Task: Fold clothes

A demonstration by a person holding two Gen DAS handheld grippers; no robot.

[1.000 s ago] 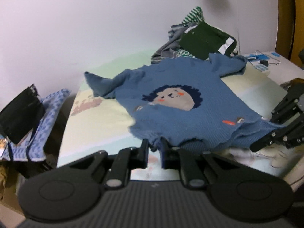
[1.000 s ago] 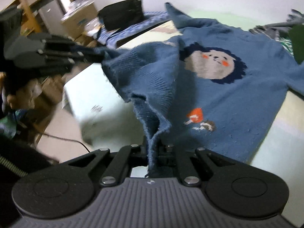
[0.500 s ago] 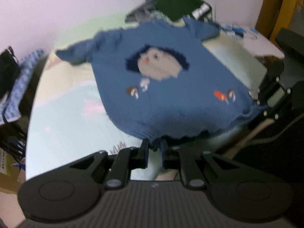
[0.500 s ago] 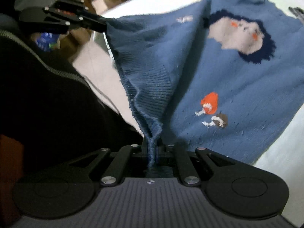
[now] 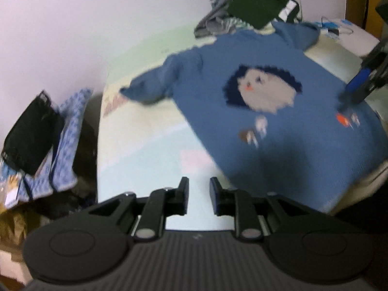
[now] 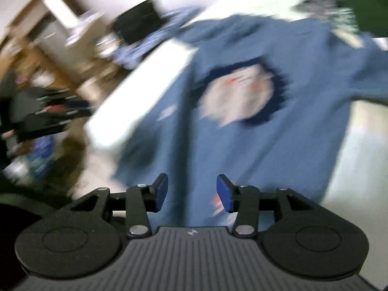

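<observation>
Spreading apart, the fingers of the left gripper (image 5: 198, 195) had nothing between them; only the pale sheet of the bed (image 5: 150, 150) showed in the gap, and the sweater's hem lay just to their right. The right gripper (image 6: 192, 191) was opening as well, its blue-padded fingers (image 6: 224, 192) standing clear of the cloth on either side, with the sweater's lower edge seen through the gap but not pinched.

The blue sweater (image 5: 286, 131) lay spread face up on the bed, its hedgehog picture (image 5: 263, 89) uppermost, one sleeve (image 5: 155, 84) reaching toward the wall-side edge of the bed and the other toward the far corner. Its hem ran close to the near edge of the bed. In the right wrist view a lengthwise crease ran up the sweater (image 6: 242, 126) from the hem, though blur hid the detail.

Beyond the collar, at the far end of the bed, sat a heap of clothes (image 5: 245, 12), striped and dark green. Off the bed, a black bag (image 5: 31, 133) rested on a blue patterned cloth (image 5: 65, 143).
</observation>
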